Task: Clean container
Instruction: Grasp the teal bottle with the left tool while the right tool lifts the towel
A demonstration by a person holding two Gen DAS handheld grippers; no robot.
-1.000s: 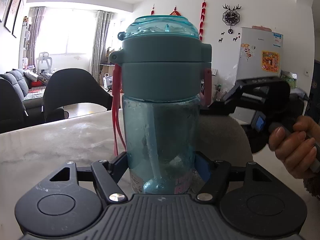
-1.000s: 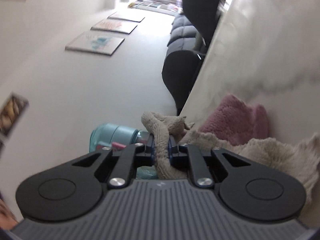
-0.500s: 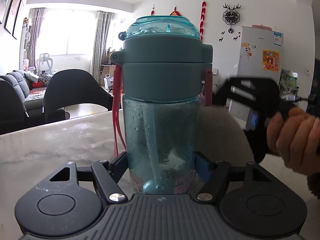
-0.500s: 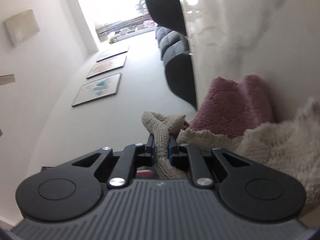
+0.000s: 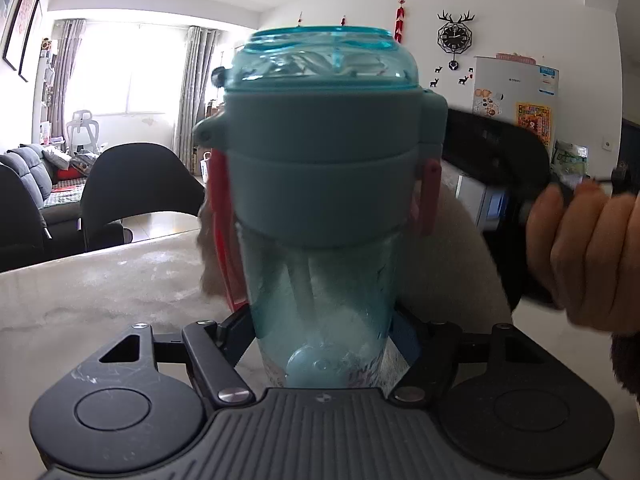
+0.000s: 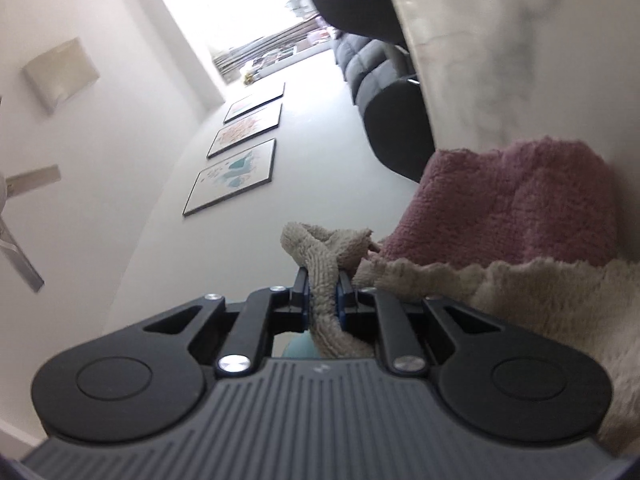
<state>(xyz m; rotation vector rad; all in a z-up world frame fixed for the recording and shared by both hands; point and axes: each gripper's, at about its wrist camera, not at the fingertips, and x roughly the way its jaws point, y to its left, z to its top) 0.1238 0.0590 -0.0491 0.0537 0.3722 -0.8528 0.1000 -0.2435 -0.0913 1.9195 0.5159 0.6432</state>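
Note:
A teal see-through water bottle (image 5: 324, 168) with a grey-green lid band and a red strap stands on the marble table (image 5: 100, 288). My left gripper (image 5: 320, 332) is shut on its lower body, and its top leans toward the camera. My right gripper (image 6: 323, 292) is shut on a fold of a cream and pink cloth (image 6: 516, 208). In the left wrist view the cloth (image 5: 452, 260) lies against the bottle's far side and shows on both sides of it. A hand (image 5: 584, 256) holds the right gripper's black housing (image 5: 496, 152) to the right of the lid; its fingertips are hidden behind the bottle.
Black chairs (image 5: 132, 184) stand at the table's far edge, with a grey sofa (image 5: 32, 184) beyond. A white fridge (image 5: 516, 96) stands at the back right. The right wrist view is rolled sideways, showing framed pictures (image 6: 232, 176) on a wall.
The right gripper rolled and slid in behind the bottle, and cloth now shows at the bottle's left side too. The bottle's top tipped toward the left wrist camera. Both grips are unchanged.

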